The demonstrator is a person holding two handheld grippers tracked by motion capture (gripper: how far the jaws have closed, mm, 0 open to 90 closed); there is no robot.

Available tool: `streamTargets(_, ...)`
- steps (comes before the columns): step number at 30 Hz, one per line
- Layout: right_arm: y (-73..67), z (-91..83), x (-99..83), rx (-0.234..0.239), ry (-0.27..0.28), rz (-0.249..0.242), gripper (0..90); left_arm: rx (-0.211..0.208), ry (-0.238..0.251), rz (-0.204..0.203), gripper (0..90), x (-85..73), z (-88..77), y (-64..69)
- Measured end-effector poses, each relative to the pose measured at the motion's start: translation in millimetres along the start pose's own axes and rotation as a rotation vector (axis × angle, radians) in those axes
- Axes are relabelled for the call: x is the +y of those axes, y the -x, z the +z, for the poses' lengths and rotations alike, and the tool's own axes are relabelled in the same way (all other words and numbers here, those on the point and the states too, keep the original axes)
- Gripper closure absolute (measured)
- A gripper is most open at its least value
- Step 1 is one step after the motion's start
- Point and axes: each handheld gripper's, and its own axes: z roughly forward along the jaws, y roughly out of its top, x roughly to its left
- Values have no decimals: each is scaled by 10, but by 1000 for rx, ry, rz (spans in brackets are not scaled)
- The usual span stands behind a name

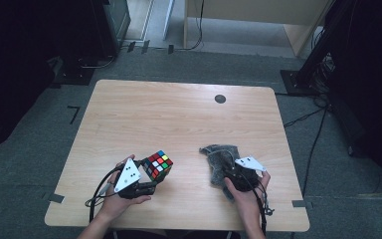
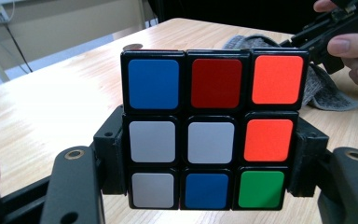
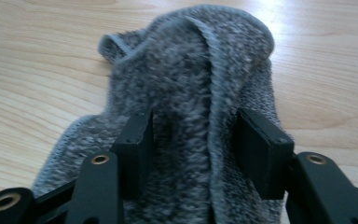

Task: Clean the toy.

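A scrambled puzzle cube (image 2: 213, 129), hard plastic with glossy colour tiles set in a black frame, sits clamped in the left tool (image 1: 146, 183), the jaws pressing on its two opposite side faces at the lower rows. In the high view the cube (image 1: 158, 165) is held just above the desk (image 1: 179, 114) at about seven o'clock of the desktop, tipped onto a corner. It looks light and rigid, yet its smooth tiles could slip and its layers could twist under an uneven squeeze; a flat hold on opposite faces, as here, seems the safest place to take it.

At about five o'clock of the desk lies a grey cloth (image 1: 221, 160), a fuzzy, speckled knit with a stitched hem, crumpled into soft folds. It looks limp and light, likely to drape and bunch, and is best pinched at a raised fold. The right tool (image 3: 193, 140) stands over it with jaws part open, a ridge of cloth (image 3: 191, 88) between the pads, which do not clearly press on it. From above, the right tool (image 1: 236, 174) rests on the cloth's near end.

The desk is pale wood-grain laminate with rounded corners and a dark round cap (image 1: 220, 98) near its far edge at one o'clock. Grey carpet (image 1: 40, 129) surrounds it.
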Motion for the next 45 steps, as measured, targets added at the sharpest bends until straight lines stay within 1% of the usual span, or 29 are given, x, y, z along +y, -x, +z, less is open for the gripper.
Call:
streamTargets(2, 70, -20, 7, -5, 10, 23, 479, 1, 6, -27, 332, -16, -13, -44)
streamTargets(5, 170, -78, 32, -36, 39, 61, 393, 15, 21, -76, 332, -11, -42, -109)
streamTargets(6, 195, -101, 39, -44, 49, 73, 387, 26, 24, -86, 332, -8, -49, -125)
streamTargets(8, 224, -148, 51, -51, 79, 95, 369, 29, 26, -103, 331, -10, -58, -151)
streamTargets(10, 218, -187, 67, -56, 112, 113, 354, 35, 20, -99, 331, -12, -57, -151)
streamTargets(11, 203, -202, 75, -53, 132, 115, 354, 36, 16, -94, 331, -12, -52, -145)
streamTargets(13, 161, -210, 90, -49, 142, 104, 354, 32, 10, -82, 331, -14, -41, -123)
streamTargets(14, 146, -195, 90, -50, 132, 91, 353, 28, 6, -75, 332, -14, -36, -112)
streamTargets(15, 131, -172, 84, -42, 115, 95, 348, 24, 4, -70, 331, -13, -32, -97)
streamTargets(16, 124, -140, 71, -25, 99, 97, 345, 24, 3, -62, 331, -11, -28, -83)
streamTargets(17, 106, -72, 36, 3, 64, 102, 346, 23, 2, -53, 332, -9, -28, -72)
streamTargets(18, 106, -72, 36, 3, 64, 102, 346, 20, 5, -46, 332, -6, -30, -62)
streamTargets(19, 96, -35, 20, 11, 41, 97, 363, 10, 11, -42, 333, -3, -34, -56)
streamTargets(20, 92, 1, 5, 24, 18, 92, 401, 0, 15, -38, 333, 1, -41, -51)
streamTargets(21, 91, 30, -12, 37, 7, 93, 433, -2, 21, -34, 333, 5, -47, -44)
streamTargets(22, 88, 50, -27, 40, 7, 98, 456, -5, 24, -33, 333, 9, -50, -39)
streamTargets(25, 91, 77, -57, 26, 12, 101, 536, -7, 24, -39, 333, 14, -54, -41)
streamTargets(26, 90, 80, -64, 14, 14, 102, 579, -9, 23, -41, 333, 12, -53, -43)
streamTargets(27, 85, 81, -75, -2, 17, 96, 617, -9, 21, -42, 333, 10, -50, -41)
streamTargets(29, 64, 70, -88, -15, 19, 74, 728, -7, 13, -41, 333, 9, -43, -38)
streamTargets(31, 43, 46, -80, -19, 25, 63, 772, -10, 7, -35, 333, 10, -37, -25)
streamTargets(32, 32, 28, -71, -7, 31, 67, 780, -12, 7, -29, 333, 10, -33, -16)
streamTargets(35, -14, -41, -30, 48, 80, 72, 789, -34, 13, -15, 333, 17, -33, 6)
streamTargets(36, -39, -70, -10, 66, 94, 74, 790, -36, 14, -7, 333, 20, -32, 15)
streamTargets(37, -68, -104, 13, 84, 111, 85, 790, -31, 17, -3, 333, 23, -31, 25)
streamTargets(40, -153, -222, 91, 149, 164, 114, 790, -40, 19, 7, 333, 27, -26, 34)
streamTargets(41, -181, -266, 122, 168, 182, 114, 790, -39, 18, 11, 333, 27, -24, 39)
streamTargets(43, -248, -372, 191, 189, 218, 108, 791, -40, 16, 16, 333, 29, -18, 42)
streamTargets(45, -312, -476, 261, 227, 256, 108, 791, -43, 13, 22, 333, 32, -12, 50)
